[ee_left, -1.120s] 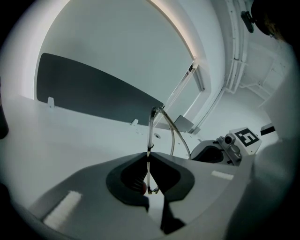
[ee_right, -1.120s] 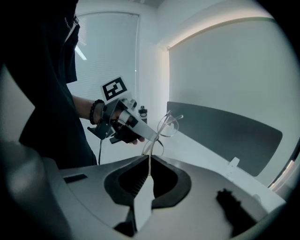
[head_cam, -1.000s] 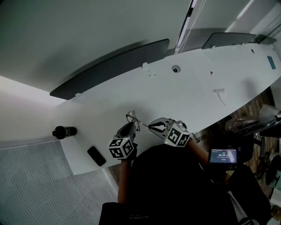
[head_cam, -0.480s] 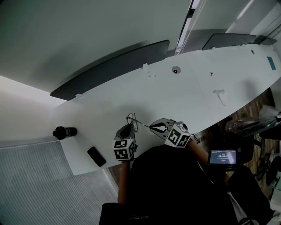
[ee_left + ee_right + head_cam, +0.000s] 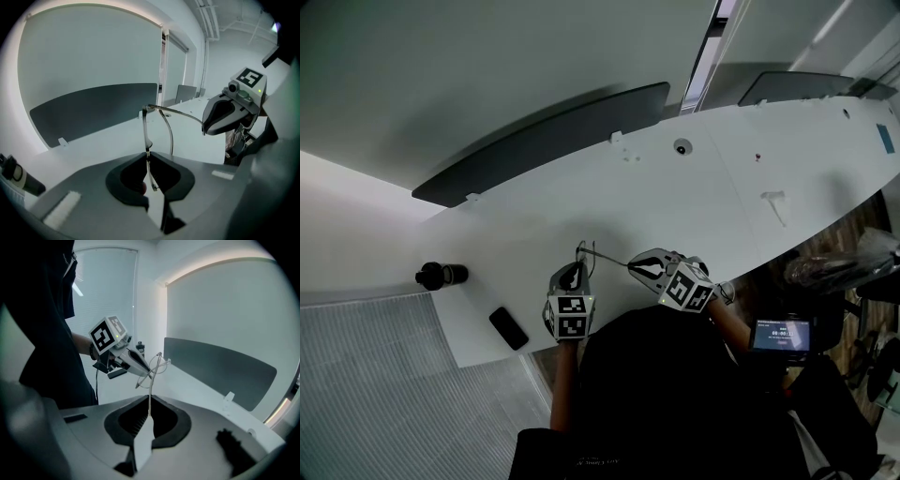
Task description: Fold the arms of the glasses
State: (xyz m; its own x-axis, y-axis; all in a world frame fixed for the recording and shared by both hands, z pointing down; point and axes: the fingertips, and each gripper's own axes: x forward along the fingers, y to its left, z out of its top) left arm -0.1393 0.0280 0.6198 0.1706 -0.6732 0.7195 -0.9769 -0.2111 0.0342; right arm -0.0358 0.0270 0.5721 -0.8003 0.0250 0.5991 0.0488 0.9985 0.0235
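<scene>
A thin wire-framed pair of glasses [image 5: 585, 253] hangs in the air over the front edge of the white table [image 5: 694, 206], stretched between my two grippers. My left gripper [image 5: 577, 269] is shut on the frame; in the left gripper view the wire [image 5: 147, 140] runs up out of the closed jaws. One arm [image 5: 180, 112] reaches across to my right gripper [image 5: 205, 130]. My right gripper [image 5: 631, 266] is shut on that arm's end; in the right gripper view the arm [image 5: 150, 394] rises from its jaws to the lens rims [image 5: 157, 366] by my left gripper [image 5: 149, 374].
A black bottle [image 5: 441, 276] and a dark phone [image 5: 507, 328] lie at the table's left end. A dark partition [image 5: 544, 141] lines the far edge. A small white piece [image 5: 773, 202] and a round grommet [image 5: 682, 147] lie further right. A lit screen [image 5: 780, 333] stands below the table edge.
My left gripper has rolled about its own axis and sunk a little, turning the glasses frame with it. My right gripper has stayed in place on the arm.
</scene>
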